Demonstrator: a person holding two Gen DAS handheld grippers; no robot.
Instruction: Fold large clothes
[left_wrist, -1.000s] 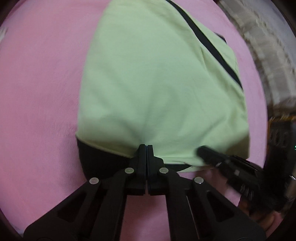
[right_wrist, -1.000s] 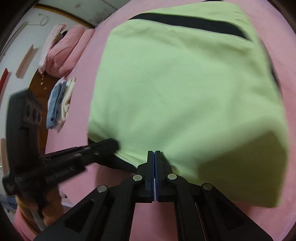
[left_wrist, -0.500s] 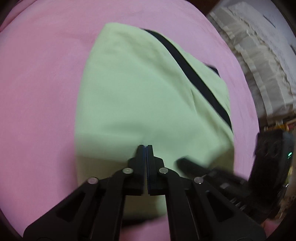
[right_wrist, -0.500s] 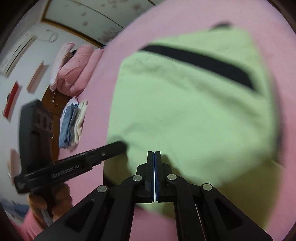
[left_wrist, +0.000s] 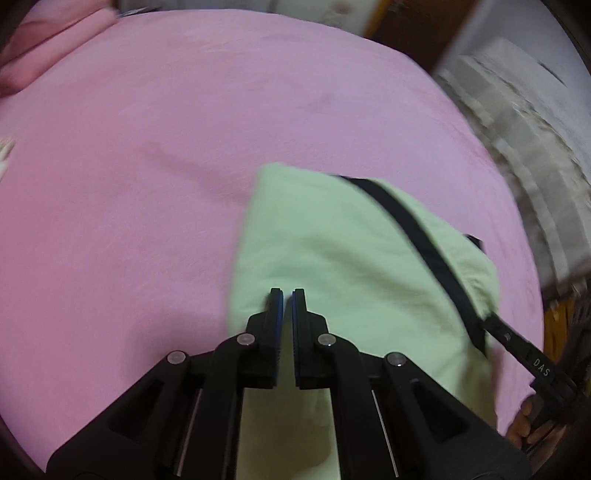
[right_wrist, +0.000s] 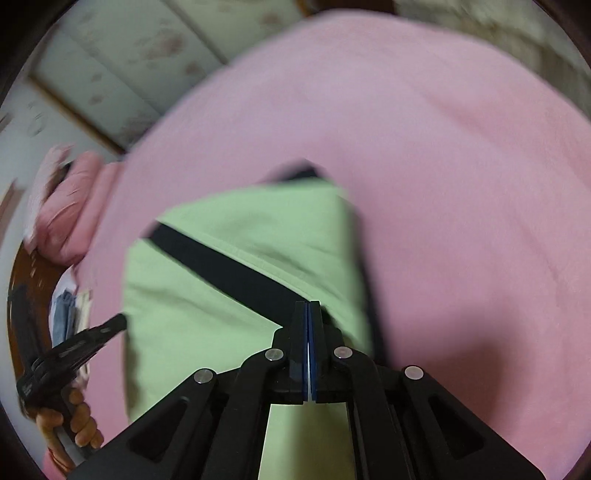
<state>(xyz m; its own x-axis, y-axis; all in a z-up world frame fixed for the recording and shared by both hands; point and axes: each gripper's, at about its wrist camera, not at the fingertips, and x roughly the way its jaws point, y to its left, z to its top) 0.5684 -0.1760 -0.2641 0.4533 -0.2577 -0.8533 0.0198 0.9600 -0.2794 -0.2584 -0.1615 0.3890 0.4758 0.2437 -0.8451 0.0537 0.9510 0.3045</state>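
A light green garment (left_wrist: 343, 258) with a black stripe (left_wrist: 417, 236) lies folded on the pink bed cover (left_wrist: 129, 166). My left gripper (left_wrist: 287, 295) hovers over its near left part, jaws parted by a narrow gap with nothing between them. My right gripper (right_wrist: 307, 308) is shut with nothing seen between its pads, over the garment (right_wrist: 207, 317) near the black stripe (right_wrist: 229, 273). Each gripper shows in the other's view: the right gripper (left_wrist: 517, 347) at the garment's right edge, the left gripper (right_wrist: 88, 339) at its left edge.
Pink pillows (right_wrist: 66, 199) and a stack of folded clothes (right_wrist: 68, 314) lie to the left in the right wrist view. A pale lace-covered piece of furniture (left_wrist: 524, 140) stands beyond the bed's right edge. Pink cover surrounds the garment.
Both grippers have lifted and pulled back from the garment, which now lies smaller and lower in both views. The left gripper has opened slightly and let go of the green cloth.
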